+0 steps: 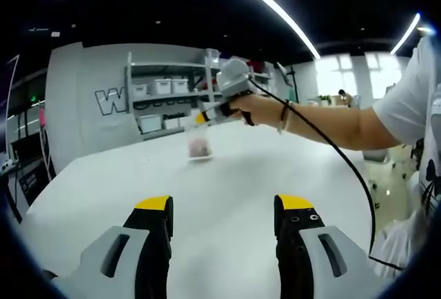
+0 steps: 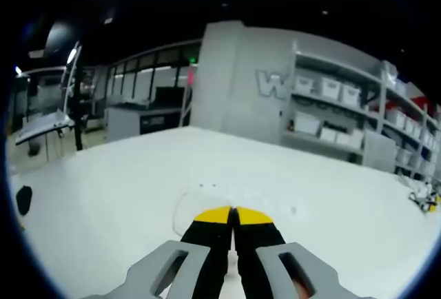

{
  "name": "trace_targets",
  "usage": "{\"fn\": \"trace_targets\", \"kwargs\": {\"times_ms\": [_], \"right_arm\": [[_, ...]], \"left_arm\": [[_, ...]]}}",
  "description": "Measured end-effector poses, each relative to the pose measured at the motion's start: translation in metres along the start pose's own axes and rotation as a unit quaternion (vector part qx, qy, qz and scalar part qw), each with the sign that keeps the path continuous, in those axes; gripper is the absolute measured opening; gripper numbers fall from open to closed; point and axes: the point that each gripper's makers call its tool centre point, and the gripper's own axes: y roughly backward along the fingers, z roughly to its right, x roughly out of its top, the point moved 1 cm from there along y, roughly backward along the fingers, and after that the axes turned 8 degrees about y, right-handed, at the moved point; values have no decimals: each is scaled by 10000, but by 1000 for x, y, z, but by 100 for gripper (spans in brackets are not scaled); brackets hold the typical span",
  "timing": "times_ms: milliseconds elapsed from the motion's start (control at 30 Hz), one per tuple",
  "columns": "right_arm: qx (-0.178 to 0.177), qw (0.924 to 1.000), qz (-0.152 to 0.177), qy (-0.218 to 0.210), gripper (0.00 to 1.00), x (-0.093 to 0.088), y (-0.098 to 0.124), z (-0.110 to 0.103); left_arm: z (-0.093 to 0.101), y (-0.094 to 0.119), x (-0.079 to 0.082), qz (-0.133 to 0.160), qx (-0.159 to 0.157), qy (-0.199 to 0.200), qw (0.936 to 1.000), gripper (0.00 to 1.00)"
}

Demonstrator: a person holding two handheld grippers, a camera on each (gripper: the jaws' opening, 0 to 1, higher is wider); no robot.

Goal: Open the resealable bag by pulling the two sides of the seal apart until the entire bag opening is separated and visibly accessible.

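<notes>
Left gripper (image 1: 222, 218), grey body with black jaws and yellow tips: jaws spread wide, nothing between them, hovering over the near part of the white worktop (image 1: 234, 175).

Clear resealable plastic bag with pinkish contents at the bottom (image 1: 198, 140): standing upright on the worktop, well beyond the left gripper, toward the far edge. Top edge of the bag pinched by the right gripper (image 1: 201, 116), seen here coming in from the right, held in a person's hand (image 1: 253, 109) with a bare forearm, dark wristband and white sleeve. Black cable trailing from that gripper down toward the worktop's right side.

Right gripper (image 2: 233, 216) in its own view: yellow-tipped black jaws pressed together, closed on the bag's upper edge; faint outline of clear film (image 2: 189, 209) visible just around the tips, against the worktop (image 2: 103, 196). Seal state, joined or parted: cannot tell, too transparent.

Behind the worktop: grey wall panel with large white lettering (image 2: 272, 85), partly cut off, and grey metal shelving with white storage bins (image 2: 337, 96) beside it. Long ceiling light strips (image 1: 275, 13) overhead.
</notes>
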Motion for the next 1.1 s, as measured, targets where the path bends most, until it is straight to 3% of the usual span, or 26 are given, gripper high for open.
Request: {"fn": "trace_targets", "kwargs": {"times_ms": [800, 1100], "right_arm": [[-333, 9992, -178, -157, 0, 0, -30, 26], [-345, 9990, -208, -168, 0, -3, -37, 22]], "left_arm": [[10, 3, 6, -6, -25, -31, 10000, 59], [13, 2, 4, -17, -15, -50, 10000, 59]]}}
